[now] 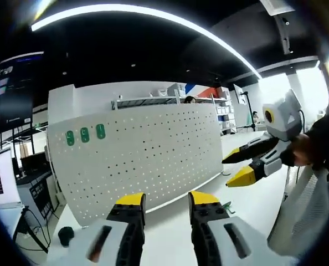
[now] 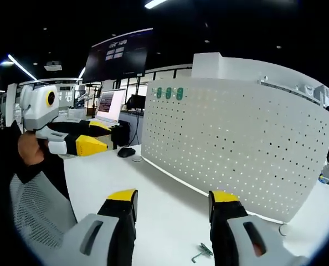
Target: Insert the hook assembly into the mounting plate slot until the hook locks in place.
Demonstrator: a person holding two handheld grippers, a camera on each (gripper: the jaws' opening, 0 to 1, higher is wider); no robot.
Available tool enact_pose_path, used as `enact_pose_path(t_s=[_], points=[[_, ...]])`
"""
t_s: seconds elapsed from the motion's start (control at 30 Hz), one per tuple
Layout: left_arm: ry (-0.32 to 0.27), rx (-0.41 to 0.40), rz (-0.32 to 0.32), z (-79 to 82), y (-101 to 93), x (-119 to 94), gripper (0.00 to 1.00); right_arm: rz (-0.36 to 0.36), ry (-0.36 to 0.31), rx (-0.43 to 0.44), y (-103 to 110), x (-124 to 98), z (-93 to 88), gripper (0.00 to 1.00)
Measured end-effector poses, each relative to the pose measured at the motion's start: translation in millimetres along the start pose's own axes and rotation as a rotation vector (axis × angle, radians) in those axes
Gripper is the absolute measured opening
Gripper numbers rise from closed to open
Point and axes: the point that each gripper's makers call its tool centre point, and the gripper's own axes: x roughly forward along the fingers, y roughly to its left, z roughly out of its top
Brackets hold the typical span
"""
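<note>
White table, both tongs agape, empty.

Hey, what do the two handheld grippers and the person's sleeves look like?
Both grippers have light grey bodies with dark slots, black fingers and yellow tips: the left gripper and right gripper match. Seen from the side, the right gripper and left gripper each carry a white box with a yellow-ringed lens. The person wears dark sleeves.
</note>
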Motion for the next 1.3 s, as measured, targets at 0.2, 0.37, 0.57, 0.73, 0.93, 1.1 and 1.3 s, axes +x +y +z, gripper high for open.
enact_pose_path(t_s=[0.2, 0.37, 0.57, 0.73, 0.93, 1.1, 1.3], points=[[0.004, 0.001, -0.016, -1.3, -3.6, 2, 0.32, -0.035, 0.034, -0.001, -25, -3, -11.6, 0.42], [0.001, -0.002, -0.016, -1.1, -3.3, 2, 0.32, -0.050, 0.070, 0.005, -44, -1, -25.2, 0.38], [0.005, 0.003, -0.023, -2.0, -4.7, 2, 0.31, 0.003, 0.115, -0.020, -51, 7, -44.3, 0.34], [0.008, 0.009, -0.024, -2.5, -5.0, 2, 0.31, 0.066, 0.154, -0.042, -54, 12, -64.1, 0.31], [0.016, 0.016, -0.024, -3.8, -5.4, 2, 0.30, 0.093, 0.170, -0.014, -57, 17, -85.4, 0.30], [0.022, 0.021, -0.032, -5.0, -7.4, 3, 0.30, 0.105, 0.219, -0.012, -57, 16, -107.4, 0.29], [0.030, 0.020, -0.044, -7.0, -9.2, 6, 0.30, 0.118, 0.262, -0.030, -61, 18, -127.2, 0.25]])
